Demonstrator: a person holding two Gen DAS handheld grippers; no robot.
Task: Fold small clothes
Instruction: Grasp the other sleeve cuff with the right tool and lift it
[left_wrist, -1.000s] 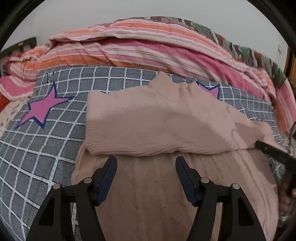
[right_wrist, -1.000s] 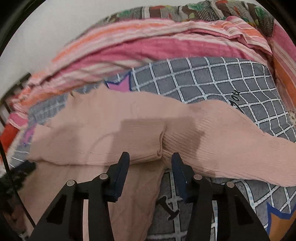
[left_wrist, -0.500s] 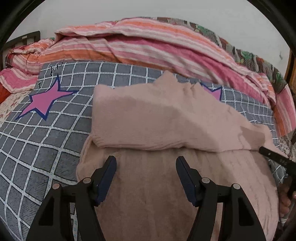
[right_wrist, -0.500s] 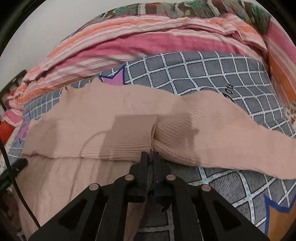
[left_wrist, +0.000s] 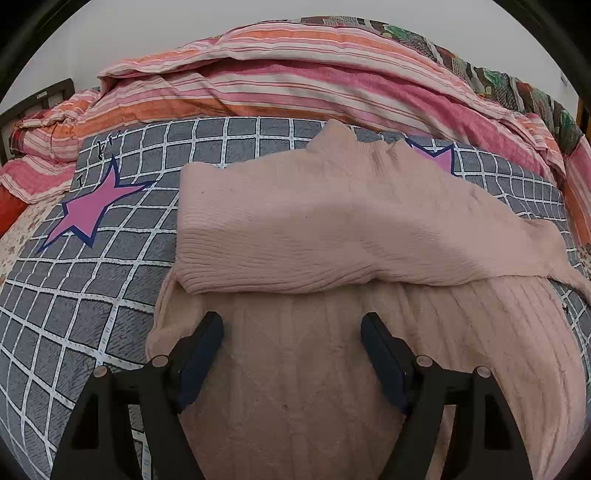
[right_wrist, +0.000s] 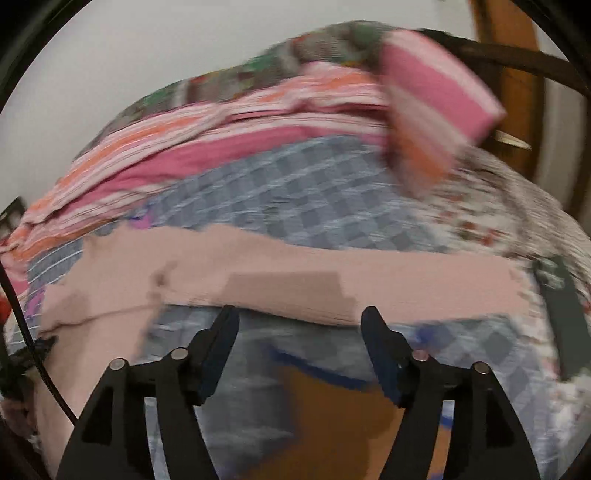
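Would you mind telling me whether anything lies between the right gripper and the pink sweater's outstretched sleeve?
Nothing visible does. The right gripper, its jaws opening with nothing between them, hangs over the checked blanket, and the sleeve stretches just beyond the fingers with only bare blanket between. The view is blurred, though.

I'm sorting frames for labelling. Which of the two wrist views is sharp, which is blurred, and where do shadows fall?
Left wrist view: sharp, with fisheye bending at the edges; a soft shadow darkens the near part of the pink sweater. Right wrist view: motion-smeared all over, the checked blanket streaked, only the right claw crisp, its jaws opening with nothing between them; a blocky shadow lies on the sweater's sleeve just beyond it.
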